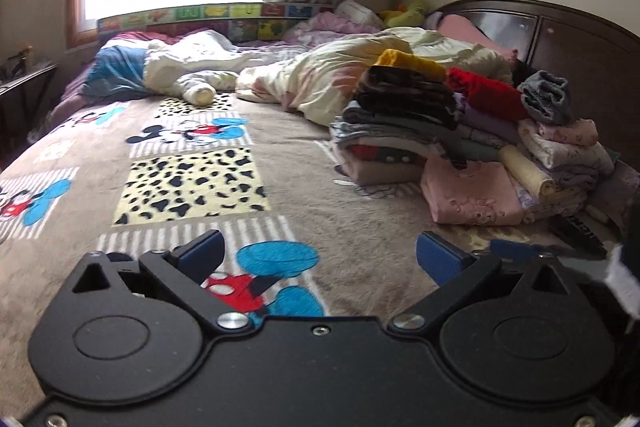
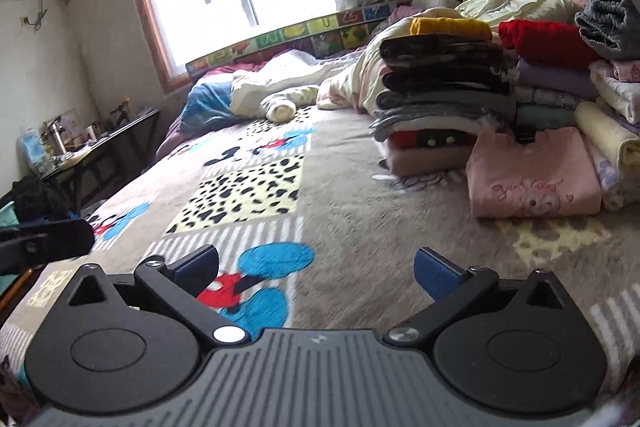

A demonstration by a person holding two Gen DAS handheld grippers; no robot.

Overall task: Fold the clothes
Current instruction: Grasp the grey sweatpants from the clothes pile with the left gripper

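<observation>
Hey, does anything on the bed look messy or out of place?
Mostly tidy. The folded stacks sit neatly, but the grey garment on top is bunched, not flat. A cream quilt lies crumpled behind. Both grippers are open and hold nothing.

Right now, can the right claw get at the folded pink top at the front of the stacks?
Probably yes: the right claw is open and empty, with only bare blanket between it and the pink top.
</observation>
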